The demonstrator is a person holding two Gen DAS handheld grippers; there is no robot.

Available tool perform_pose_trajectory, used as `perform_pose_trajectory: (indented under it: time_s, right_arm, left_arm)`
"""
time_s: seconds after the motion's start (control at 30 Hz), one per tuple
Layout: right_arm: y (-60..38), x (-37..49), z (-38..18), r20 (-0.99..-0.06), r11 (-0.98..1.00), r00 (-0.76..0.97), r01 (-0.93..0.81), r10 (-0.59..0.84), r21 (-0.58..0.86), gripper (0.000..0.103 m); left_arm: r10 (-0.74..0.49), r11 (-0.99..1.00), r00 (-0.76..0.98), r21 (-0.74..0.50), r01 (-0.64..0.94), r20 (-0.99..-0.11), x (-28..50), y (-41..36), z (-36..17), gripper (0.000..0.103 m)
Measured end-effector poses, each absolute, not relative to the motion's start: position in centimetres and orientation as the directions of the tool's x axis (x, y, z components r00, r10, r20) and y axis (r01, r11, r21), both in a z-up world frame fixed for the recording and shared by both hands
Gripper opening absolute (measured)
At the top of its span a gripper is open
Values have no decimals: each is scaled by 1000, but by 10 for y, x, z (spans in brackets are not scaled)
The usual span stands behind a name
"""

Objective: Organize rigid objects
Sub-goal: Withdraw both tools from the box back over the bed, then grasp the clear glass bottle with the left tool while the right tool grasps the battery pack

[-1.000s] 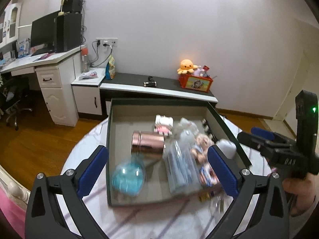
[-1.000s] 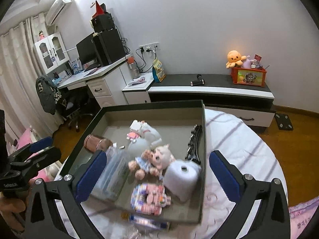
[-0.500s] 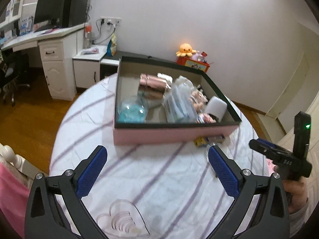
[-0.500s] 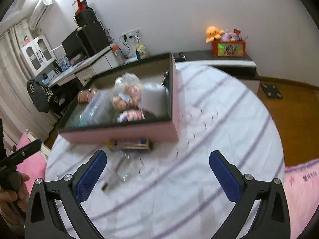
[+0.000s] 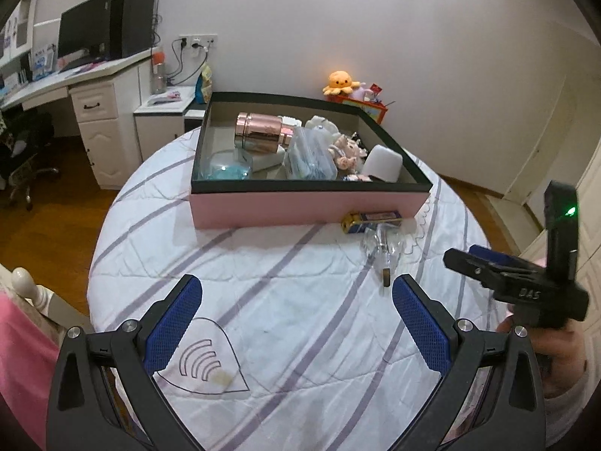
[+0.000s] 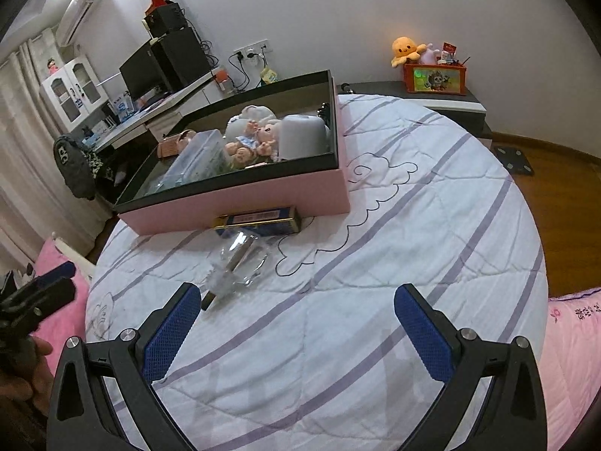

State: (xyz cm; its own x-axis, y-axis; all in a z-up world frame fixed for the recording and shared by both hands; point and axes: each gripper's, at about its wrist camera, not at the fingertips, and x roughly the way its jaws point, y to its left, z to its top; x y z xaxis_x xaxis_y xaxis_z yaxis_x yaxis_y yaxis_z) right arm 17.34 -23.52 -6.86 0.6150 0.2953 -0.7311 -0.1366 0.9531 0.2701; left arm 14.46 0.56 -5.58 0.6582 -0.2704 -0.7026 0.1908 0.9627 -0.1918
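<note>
Both empty, jaws wide apart: left gripper (image 5: 296, 319), right gripper (image 6: 296, 323); ahead of both, clear glass bottle (image 6: 236, 267) lying on quilted cloth (image 6: 413, 244), just short of blue-gold carton (image 6: 259, 220) touching pink box (image 6: 240, 203); likely to roll or slip from pads; thin glass, slick sides.

We see a round table (image 5: 263, 323) w/ a white, purple-striped quilt. On it: pink box (image 5: 308, 206) toward the far edge; blue-gold pack (image 5: 372, 220) touching its near wall; clear glass piece (image 5: 383, 250) just beside that, nearer the right edge.
</note>
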Motion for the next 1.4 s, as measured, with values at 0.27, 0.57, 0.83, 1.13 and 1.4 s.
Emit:
perform_pose_trajectory:
  time_s: [0.27, 0.57, 0.83, 1.13, 1.4]
  right_arm:
    - [-246, 167, -61, -712, 954, 642, -116, 284, 276, 103]
    - [-254, 173, -58, -705, 956, 655, -104, 272, 273, 103]
    - [-277, 178, -61, -714, 966, 665, -44, 219, 256, 103]
    - [-306, 179, -67, -720, 962, 668, 18, 192, 273, 103]
    - [-303, 188, -75, -735, 960, 646, 13, 205, 279, 103]
  left_arm:
    - [-233, 972, 682, -152, 178, -693, 149, -9, -54, 103]
    - [-247, 968, 696, -140, 208, -674, 165, -38, -56, 103]
    - [-260, 958, 691, -88, 274, -675, 182, -86, -68, 103]
    - [-199, 957, 639, -7, 289, -743, 213, -129, -107, 102]
    - [-272, 946, 565, -110, 304, -779, 226, -116, -117, 50]
